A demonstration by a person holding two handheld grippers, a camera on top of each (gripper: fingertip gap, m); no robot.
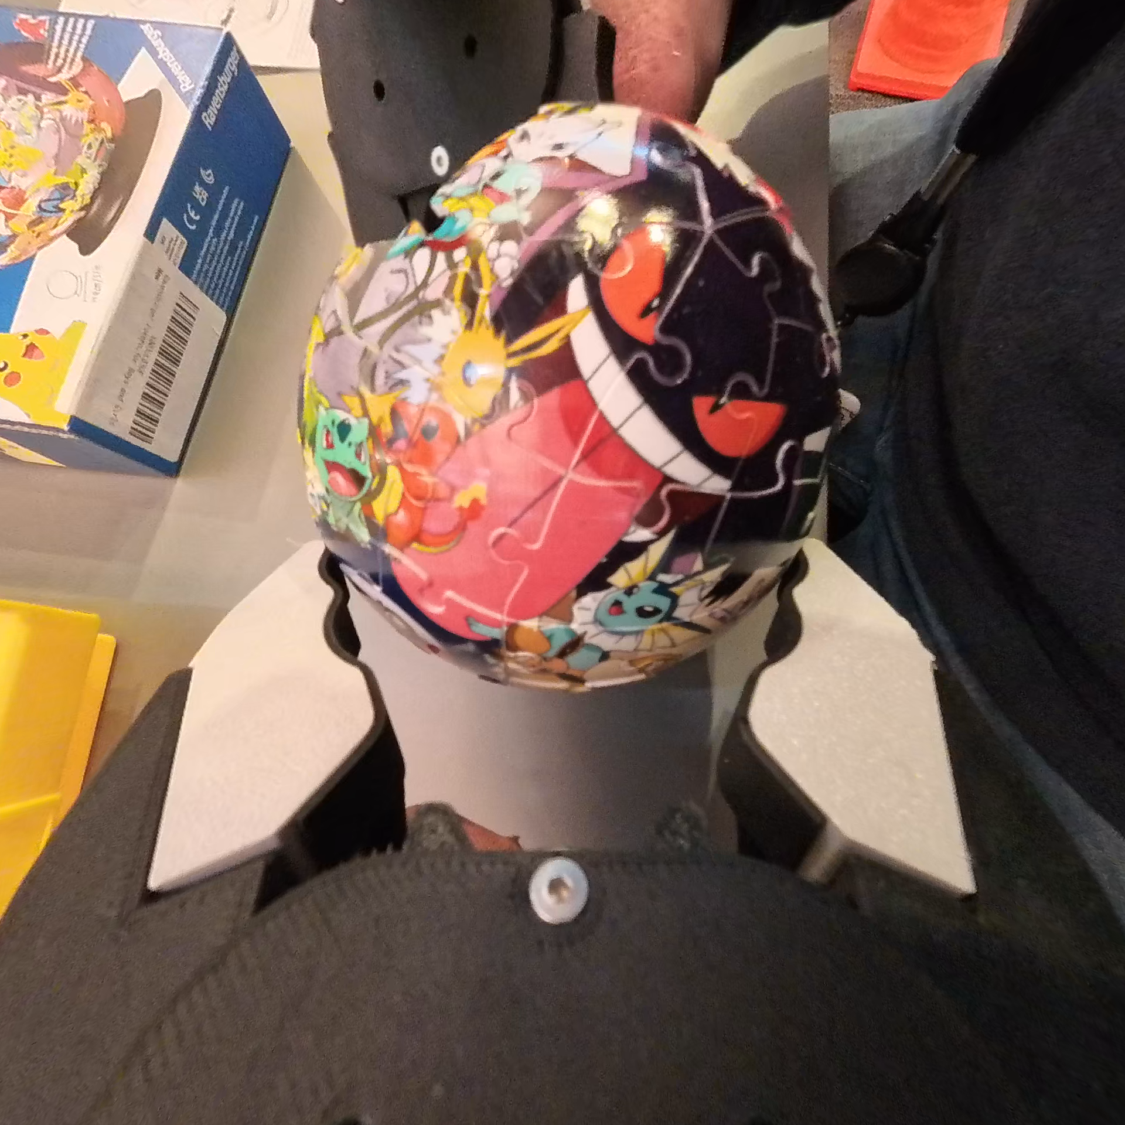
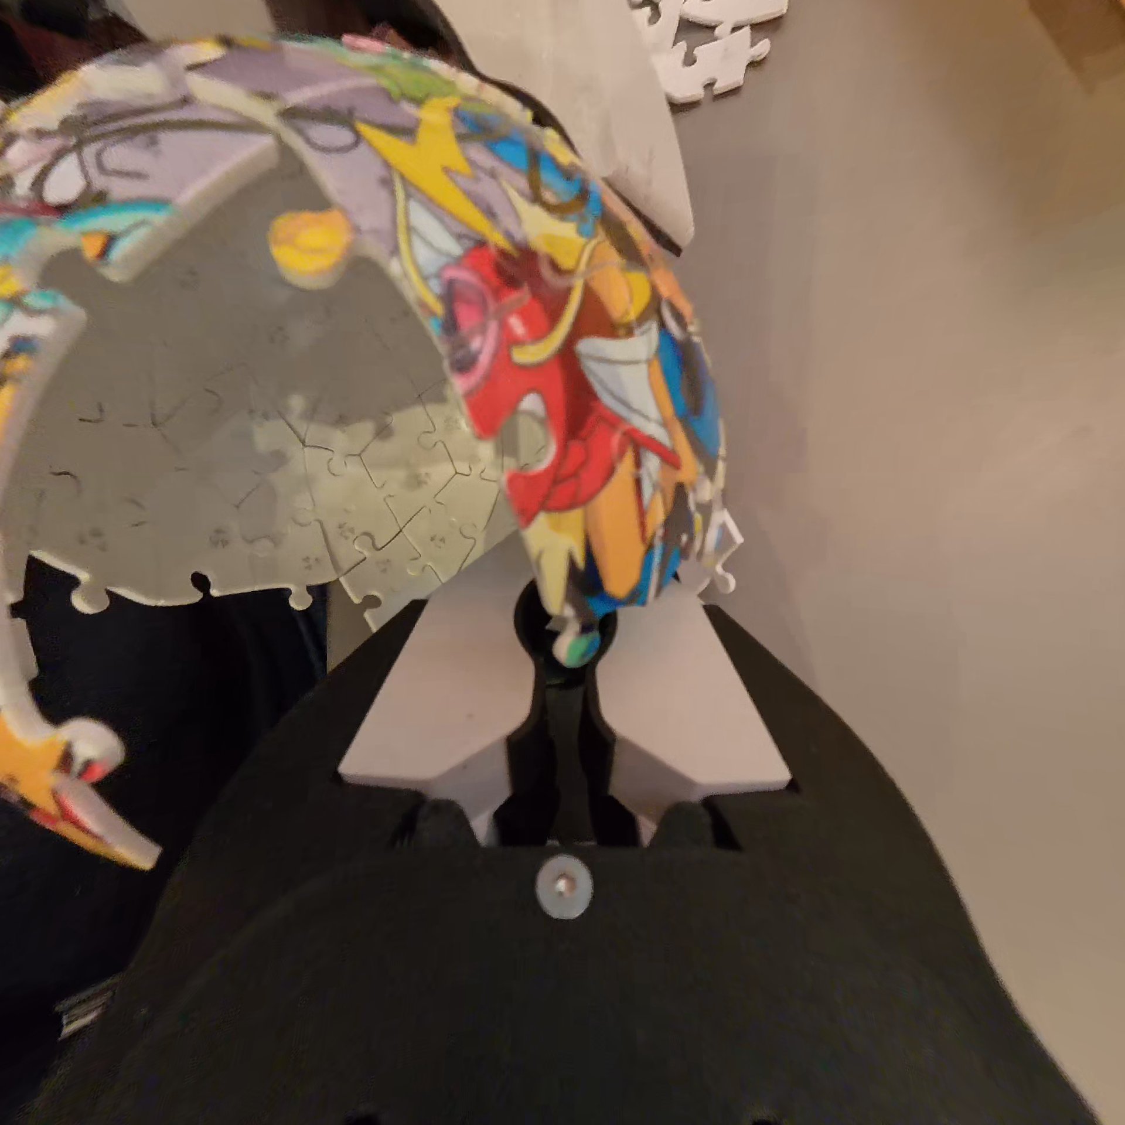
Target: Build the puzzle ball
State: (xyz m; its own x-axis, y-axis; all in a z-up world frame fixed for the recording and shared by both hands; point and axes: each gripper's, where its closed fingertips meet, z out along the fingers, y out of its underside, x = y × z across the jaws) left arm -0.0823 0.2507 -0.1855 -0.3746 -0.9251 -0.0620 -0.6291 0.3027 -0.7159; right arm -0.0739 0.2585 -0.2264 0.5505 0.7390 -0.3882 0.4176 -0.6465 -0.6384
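The puzzle ball (image 1: 566, 389) is a glossy sphere of printed cartoon pieces. My left gripper (image 1: 563, 572) holds it between its two white pads, which are spread wide on the ball's lower sides. In the right wrist view the ball (image 2: 201, 396) shows a large gap with its grey inside visible. A curved strip of pieces with a red fish (image 2: 578, 396) stands at the edge of the gap. My right gripper (image 2: 566, 615) is shut on the strip's lower end. The right gripper's dark body (image 1: 389, 152) shows behind the ball.
The blue and white puzzle box (image 1: 122, 243) lies on the table at the left, with a yellow tray (image 1: 42, 700) nearer. A red flat item (image 1: 913, 49) is at the far right. Loose white pieces (image 2: 712, 49) lie on the grey table. A person's dark clothing (image 1: 1004, 426) fills the right.
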